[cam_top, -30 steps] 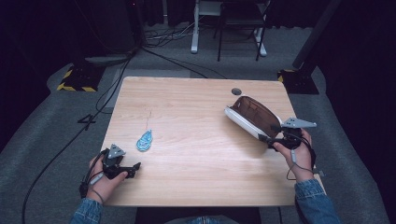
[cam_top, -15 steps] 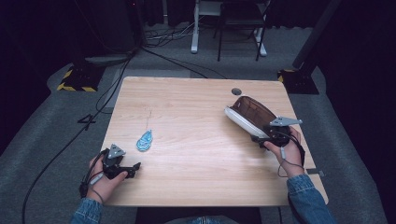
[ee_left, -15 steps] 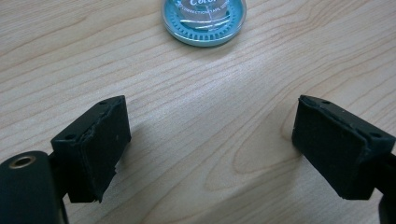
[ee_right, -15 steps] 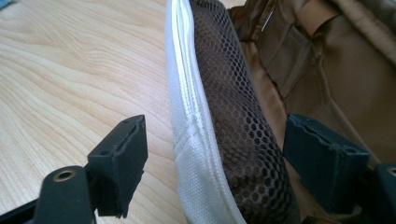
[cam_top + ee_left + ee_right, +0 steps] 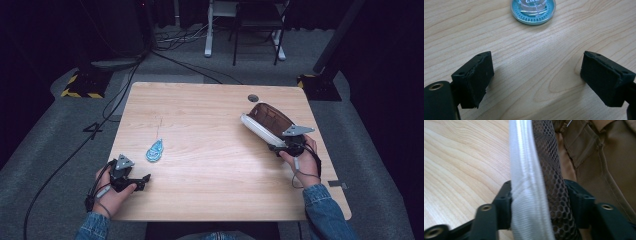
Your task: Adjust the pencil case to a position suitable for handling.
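Wooden table as work surface. Toward its right edge, a brown pouch with a white rim and mesh lining, lying open, mouth facing up and to the right. Rim wall pinched in the right gripper — in the right gripper view, jaws pressed together on the white band and the brown mesh, one on each face.

To do the hold well: keep the pinch square across both layers, no twist, so that the rim does not slide out sideways. Judged risk — soft fabric, likely to fold or slip if pulled fast. Lift or drag slowly, mouth kept open.

Near the front left corner, the left gripper, low over the wood, jaws spread wide, nothing between them. Just ahead of it, a small blue correction-tape dispenser, flat on the table, well apart from the pouch — probably the item to fetch next.
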A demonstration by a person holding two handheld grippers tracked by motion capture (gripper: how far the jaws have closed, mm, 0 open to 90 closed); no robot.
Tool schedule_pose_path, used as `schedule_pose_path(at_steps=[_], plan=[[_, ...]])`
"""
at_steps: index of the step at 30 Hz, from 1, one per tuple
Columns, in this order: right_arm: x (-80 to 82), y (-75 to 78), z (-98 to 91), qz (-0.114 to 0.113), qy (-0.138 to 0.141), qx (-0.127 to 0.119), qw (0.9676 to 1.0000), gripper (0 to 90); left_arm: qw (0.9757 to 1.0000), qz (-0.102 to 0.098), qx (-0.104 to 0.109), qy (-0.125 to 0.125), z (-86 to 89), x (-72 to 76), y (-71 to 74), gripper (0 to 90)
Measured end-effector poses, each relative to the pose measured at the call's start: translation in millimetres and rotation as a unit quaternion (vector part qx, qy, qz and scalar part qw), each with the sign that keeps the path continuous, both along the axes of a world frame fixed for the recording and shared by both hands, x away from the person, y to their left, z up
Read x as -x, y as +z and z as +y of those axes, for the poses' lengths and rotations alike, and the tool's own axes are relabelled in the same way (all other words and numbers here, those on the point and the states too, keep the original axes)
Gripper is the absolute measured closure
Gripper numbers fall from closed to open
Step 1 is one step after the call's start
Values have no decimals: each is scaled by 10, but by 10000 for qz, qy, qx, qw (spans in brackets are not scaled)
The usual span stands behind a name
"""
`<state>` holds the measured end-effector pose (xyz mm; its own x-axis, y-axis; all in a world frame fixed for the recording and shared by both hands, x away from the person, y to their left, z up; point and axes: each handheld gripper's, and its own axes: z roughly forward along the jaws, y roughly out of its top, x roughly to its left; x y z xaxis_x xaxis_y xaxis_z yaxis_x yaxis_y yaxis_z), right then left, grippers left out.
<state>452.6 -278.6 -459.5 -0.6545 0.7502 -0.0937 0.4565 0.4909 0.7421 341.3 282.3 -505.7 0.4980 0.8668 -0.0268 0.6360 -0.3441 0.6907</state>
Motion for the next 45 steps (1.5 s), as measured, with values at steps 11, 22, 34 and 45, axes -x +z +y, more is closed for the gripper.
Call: schedule_pose_path(at_steps=[11,22,34,45], plan=[[42,80,-16,-1,220,-132,9997,724,10000,0,0,0,0,0,0,118],[81,126,9,-186,316,49,9993,805,10000,-4,0,-2,0,-1,-1,119],[178,255,63,-497,381,109,9980,812,10000,1,1,0,0,0,0,118],[450,491,210,-670,768,-56,9948,812,10000,21,24,14,-7,-11,-1,116]])
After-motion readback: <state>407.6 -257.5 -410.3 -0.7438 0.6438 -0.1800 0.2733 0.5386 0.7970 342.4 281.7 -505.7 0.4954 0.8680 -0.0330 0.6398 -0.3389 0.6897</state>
